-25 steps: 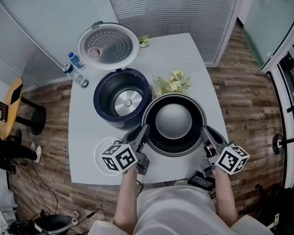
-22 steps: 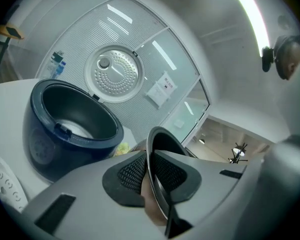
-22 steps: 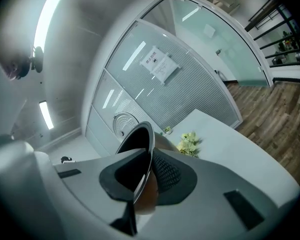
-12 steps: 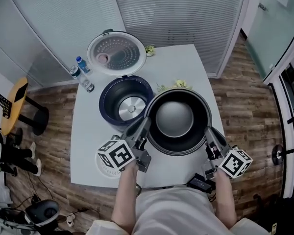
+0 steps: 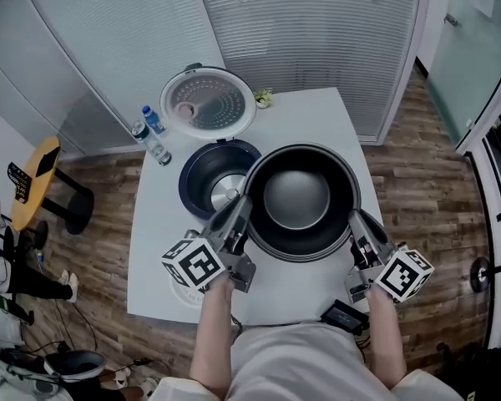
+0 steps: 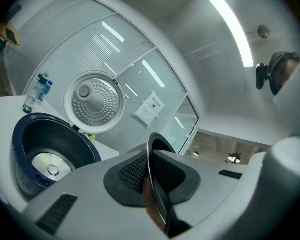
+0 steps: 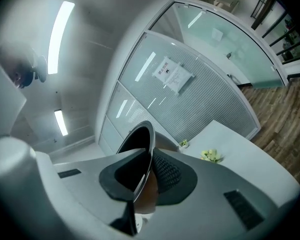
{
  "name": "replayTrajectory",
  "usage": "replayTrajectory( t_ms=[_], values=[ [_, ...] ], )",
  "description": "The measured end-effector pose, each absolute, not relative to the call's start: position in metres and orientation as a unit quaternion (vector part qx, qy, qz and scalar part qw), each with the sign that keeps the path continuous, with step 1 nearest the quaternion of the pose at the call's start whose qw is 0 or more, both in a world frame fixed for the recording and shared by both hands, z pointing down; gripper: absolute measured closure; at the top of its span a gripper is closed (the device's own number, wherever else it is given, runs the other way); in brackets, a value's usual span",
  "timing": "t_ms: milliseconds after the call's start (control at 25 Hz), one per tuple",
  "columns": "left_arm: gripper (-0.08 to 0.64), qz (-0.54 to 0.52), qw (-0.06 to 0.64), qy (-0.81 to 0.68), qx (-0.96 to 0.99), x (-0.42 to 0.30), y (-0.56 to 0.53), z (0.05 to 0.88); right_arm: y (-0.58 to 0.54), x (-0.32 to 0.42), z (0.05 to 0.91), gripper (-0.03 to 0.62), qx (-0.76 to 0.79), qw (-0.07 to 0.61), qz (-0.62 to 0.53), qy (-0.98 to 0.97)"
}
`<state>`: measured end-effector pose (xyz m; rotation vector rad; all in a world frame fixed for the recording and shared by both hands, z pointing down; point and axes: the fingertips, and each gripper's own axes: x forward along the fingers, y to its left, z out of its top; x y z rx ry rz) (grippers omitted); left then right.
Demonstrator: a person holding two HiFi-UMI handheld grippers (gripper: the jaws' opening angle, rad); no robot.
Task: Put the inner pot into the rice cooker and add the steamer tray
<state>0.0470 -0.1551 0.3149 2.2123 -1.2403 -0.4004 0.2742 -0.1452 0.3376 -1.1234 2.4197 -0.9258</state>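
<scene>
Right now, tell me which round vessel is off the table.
The black inner pot: it hangs in the air, gripped at its rim; the dark blue rice cooker stands on the white table, lid open.

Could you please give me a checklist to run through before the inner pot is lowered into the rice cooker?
1. The left gripper is shut on the rim of the inner pot, its jaws having just been closing: ok.
2. The right gripper is shut on the opposite rim: ok.
3. The rice cooker has its lid open: ok.
4. Cooker cavity free of objects: ok.
5. Pot centred over the cooker: not ok, in the head view it hangs to the cooker's right.
</scene>
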Motion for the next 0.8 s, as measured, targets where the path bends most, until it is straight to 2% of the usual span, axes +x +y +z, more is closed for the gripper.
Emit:
replayTrajectory(
  t_ms=[400,800],
  values=[
    [0.531,-0.227,0.257,-0.504,0.793,-0.033,-0.149,0.285,-0.167,0.195,0.307,0.541,-0.321,0.158,-0.304,0.883],
    [0.532,-0.257,0.263,-0.513,0.776,-0.114,-0.161,0.287,-0.185,0.115,0.305,0.54,-0.305,0.149,-0.309,0.888]
  ],
)
